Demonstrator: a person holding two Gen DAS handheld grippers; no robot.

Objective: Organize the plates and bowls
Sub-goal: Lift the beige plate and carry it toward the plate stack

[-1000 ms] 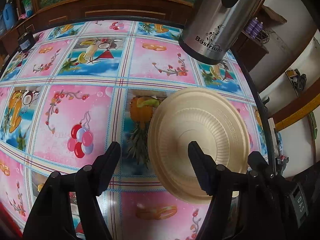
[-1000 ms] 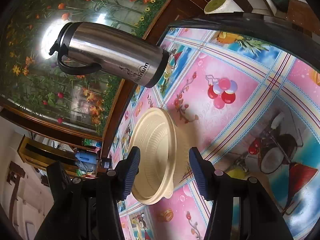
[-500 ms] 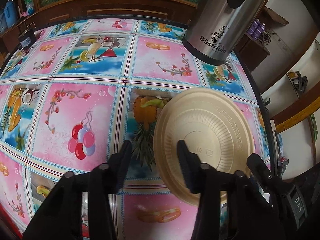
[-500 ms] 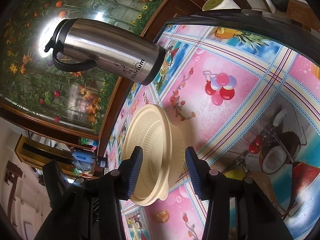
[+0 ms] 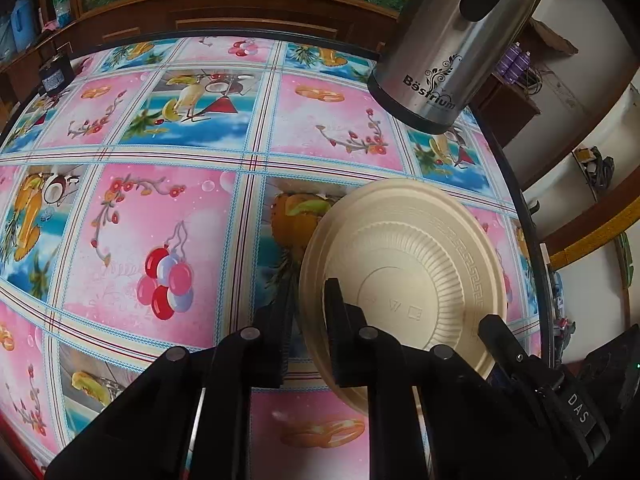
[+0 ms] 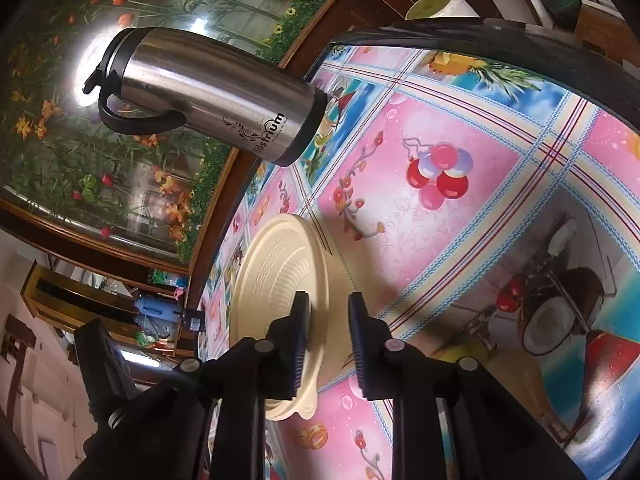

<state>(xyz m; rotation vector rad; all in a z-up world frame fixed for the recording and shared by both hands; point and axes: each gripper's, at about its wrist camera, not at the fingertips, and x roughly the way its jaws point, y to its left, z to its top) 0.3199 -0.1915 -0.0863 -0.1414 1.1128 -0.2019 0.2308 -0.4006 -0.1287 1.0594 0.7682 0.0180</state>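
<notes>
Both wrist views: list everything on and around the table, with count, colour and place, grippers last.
plate: one, cream, upside down near the table's edge, both grippers at its rim.
flask: one, steel with black base and handle, standing beyond the plate.
tablecloth: one, pink and blue squares with balloons and fruit, covering the table.
cabinet: one, brown wood with flower-painted glass, behind the table.
blue jug: one, on the floor past the table.
left gripper: one, black, jaws just closed on the plate's rim.
right gripper: one, black with blue pads, jaws just closed across the opposite rim.

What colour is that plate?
Pale cream plate, with a ribbed well; clearest in the left wrist view.
</notes>
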